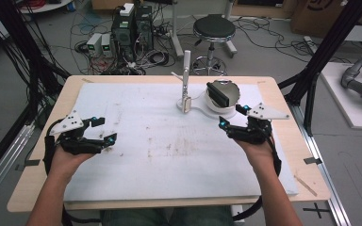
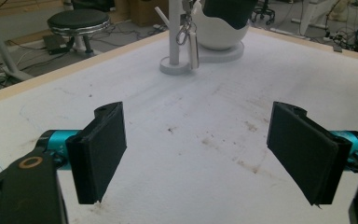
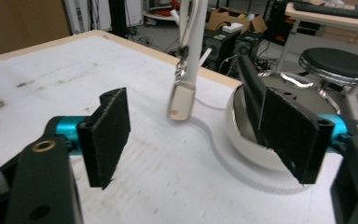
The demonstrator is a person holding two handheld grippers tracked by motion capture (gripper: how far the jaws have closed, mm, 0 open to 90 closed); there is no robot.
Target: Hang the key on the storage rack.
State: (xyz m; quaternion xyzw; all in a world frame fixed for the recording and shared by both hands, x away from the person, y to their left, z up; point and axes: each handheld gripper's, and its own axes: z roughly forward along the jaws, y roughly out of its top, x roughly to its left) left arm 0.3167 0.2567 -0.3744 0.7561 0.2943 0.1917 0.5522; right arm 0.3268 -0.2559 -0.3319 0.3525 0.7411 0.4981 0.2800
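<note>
Black block (image 1: 218, 92) tilted in white bowl (image 1: 212, 104).

Even, diffuse overhead room light; no hard shadows anywhere on the mat (image 1: 169, 141). High view: moderately bright, soft overall, low detail; floor and cables at the top a little dimmer. My forearms at the bottom edge are slightly smeared. Left gripper view: the mat glares pale toward the far edge, washing out its texture; pads (image 2: 103, 149) sharp, with a faint shadow under each. Stool (image 2: 78, 21) in the background is out of focus. Right gripper view: softer throughout, slight motion blur on the post (image 3: 193, 42) and bowl (image 3: 242, 135); background clutter blurred. Small glints on the stool's chrome rim.
</note>
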